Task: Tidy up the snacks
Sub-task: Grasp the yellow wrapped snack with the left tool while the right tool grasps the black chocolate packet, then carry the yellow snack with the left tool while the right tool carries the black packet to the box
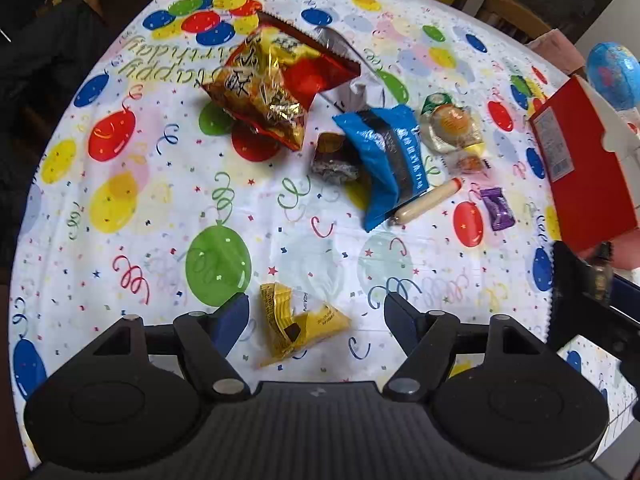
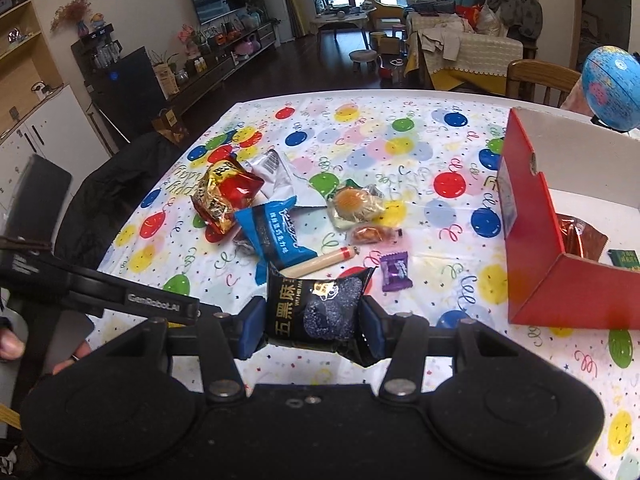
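The tablecloth (image 1: 160,184) carries "Happy Birthday" in green script, seen upside down in the left wrist view. The black snack packet (image 2: 316,308) shows the large gold characters "五黑麻", with smaller Latin letters beside them too small to read. The black bar of the other handheld gripper (image 2: 120,296) reads "GenRobot.AI"; print on the blue packet (image 2: 276,228) and the red box (image 1: 580,160) is too blurred to read.
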Action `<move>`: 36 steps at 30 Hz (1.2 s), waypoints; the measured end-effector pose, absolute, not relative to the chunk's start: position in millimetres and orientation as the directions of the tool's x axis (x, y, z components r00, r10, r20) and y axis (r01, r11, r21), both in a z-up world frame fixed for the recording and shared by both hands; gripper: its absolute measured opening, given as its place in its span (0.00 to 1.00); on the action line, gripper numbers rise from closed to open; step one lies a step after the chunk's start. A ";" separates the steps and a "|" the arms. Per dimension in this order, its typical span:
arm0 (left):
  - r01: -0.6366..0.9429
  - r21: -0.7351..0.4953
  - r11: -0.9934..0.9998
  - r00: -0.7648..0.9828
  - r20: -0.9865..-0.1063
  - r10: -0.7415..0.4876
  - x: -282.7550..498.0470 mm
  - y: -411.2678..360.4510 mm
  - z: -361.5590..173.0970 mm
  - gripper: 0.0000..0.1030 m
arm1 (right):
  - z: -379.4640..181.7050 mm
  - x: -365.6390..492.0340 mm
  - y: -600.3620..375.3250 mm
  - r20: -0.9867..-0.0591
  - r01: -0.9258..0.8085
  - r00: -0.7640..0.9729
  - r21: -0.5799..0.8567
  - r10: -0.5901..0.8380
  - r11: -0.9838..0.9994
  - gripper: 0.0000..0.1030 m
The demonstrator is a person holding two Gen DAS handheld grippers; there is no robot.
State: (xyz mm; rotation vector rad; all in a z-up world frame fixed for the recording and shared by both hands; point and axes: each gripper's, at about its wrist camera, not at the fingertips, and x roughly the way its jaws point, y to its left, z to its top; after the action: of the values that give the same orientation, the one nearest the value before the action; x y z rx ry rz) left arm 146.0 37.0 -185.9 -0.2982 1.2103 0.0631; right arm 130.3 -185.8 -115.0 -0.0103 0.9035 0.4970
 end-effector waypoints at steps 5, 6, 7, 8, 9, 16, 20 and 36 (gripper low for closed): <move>-0.217 -0.188 0.958 0.351 -0.931 -0.103 146.6 34.8 -193.3 0.46 | -116.1 128.1 -191.3 -0.758 -0.399 0.522 0.189 0.391 0.897 0.48; -0.220 -0.186 0.958 0.351 -0.931 -0.100 146.6 35.1 -193.5 0.37 | -116.3 127.6 -192.4 -0.758 -0.395 0.523 0.188 0.389 0.899 0.48; -0.224 -0.190 0.956 0.352 -0.930 -0.103 146.5 36.0 -193.6 0.37 | -116.5 127.2 -193.4 -0.758 -0.391 0.525 0.188 0.386 0.901 0.48; -0.228 -0.196 0.954 0.356 -0.928 -0.106 146.4 37.0 -193.3 0.33 | -116.3 127.1 -194.3 -0.758 -0.388 0.527 0.188 0.384 0.902 0.48; -0.226 -0.199 0.954 0.360 -0.927 -0.108 145.7 37.1 -192.4 0.32 | -116.1 127.4 -195.0 -0.758 -0.384 0.528 0.189 0.383 0.904 0.48; -0.207 -0.217 0.954 0.383 -0.915 -0.125 144.7 28.9 -175.4 0.30 | -110.5 128.6 -204.8 -0.749 -0.379 0.541 0.189 0.383 0.906 0.48; -0.163 -0.220 0.962 0.425 -0.895 -0.133 145.7 12.4 -151.7 0.30 | -101.1 132.6 -216.6 -0.739 -0.377 0.559 0.179 0.377 0.909 0.48; 0.065 -0.207 0.976 0.552 -0.807 -0.208 190.5 -107.4 -71.4 0.30 | -62.5 167.1 -323.6 -0.684 -0.291 0.669 0.117 0.290 0.950 0.48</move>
State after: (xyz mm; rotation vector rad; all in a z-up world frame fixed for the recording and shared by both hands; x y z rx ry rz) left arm 190.5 -107.4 -71.4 -0.1601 0.9736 -0.1621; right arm 167.1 -323.6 -62.5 -0.0018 0.7708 0.3272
